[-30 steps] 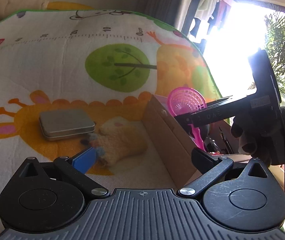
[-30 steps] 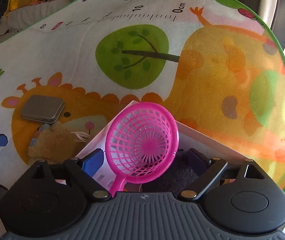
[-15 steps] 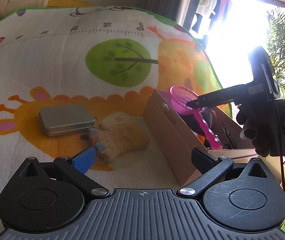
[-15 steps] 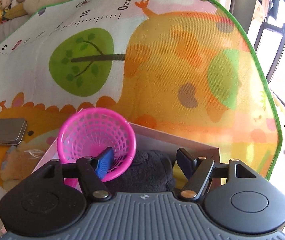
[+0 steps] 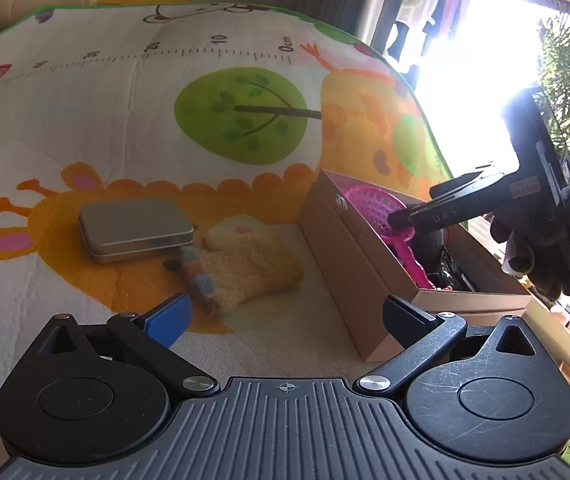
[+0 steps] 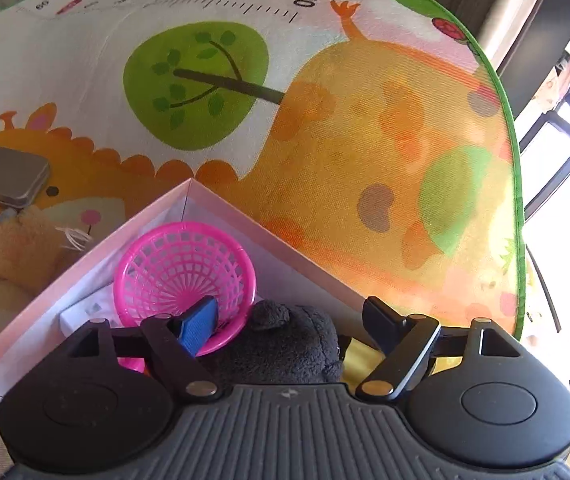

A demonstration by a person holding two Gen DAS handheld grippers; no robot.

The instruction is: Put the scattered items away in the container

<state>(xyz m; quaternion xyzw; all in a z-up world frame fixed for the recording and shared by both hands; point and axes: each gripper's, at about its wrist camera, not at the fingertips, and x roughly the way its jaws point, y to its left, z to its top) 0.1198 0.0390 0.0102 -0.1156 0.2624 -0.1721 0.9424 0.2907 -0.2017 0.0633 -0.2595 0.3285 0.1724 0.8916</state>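
Note:
A brown cardboard box (image 5: 349,264) stands on the play mat, its inner rim (image 6: 97,248) pale. A pink plastic strainer (image 5: 373,208) lies inside it, bowl up (image 6: 181,264), beside a dark plush toy (image 6: 285,344). My right gripper (image 6: 289,316) hovers over the box with its jaws opening. Its blue pad stands in front of the strainer's bowl and no pad presses on anything. In the left wrist view its fingers (image 5: 401,216) dip into the box. My left gripper (image 5: 285,308) is open and low over the mat. A yellow knitted mitten (image 5: 245,264) and a grey tin (image 5: 133,228) lie just ahead of it.
The mat's green edge (image 6: 513,160) runs close behind the box, with a bright window beyond. A gloved hand (image 5: 541,256) holds the right gripper. Something yellow (image 6: 353,356) lies in the box under the plush. From the right wrist, the tin (image 6: 9,176) and mitten (image 6: 17,244) sit left of the box.
The pink strainer, held upright above the box a second ago, has come down and now lies inside it. The right gripper tipped down into the box. The left gripper stayed put.

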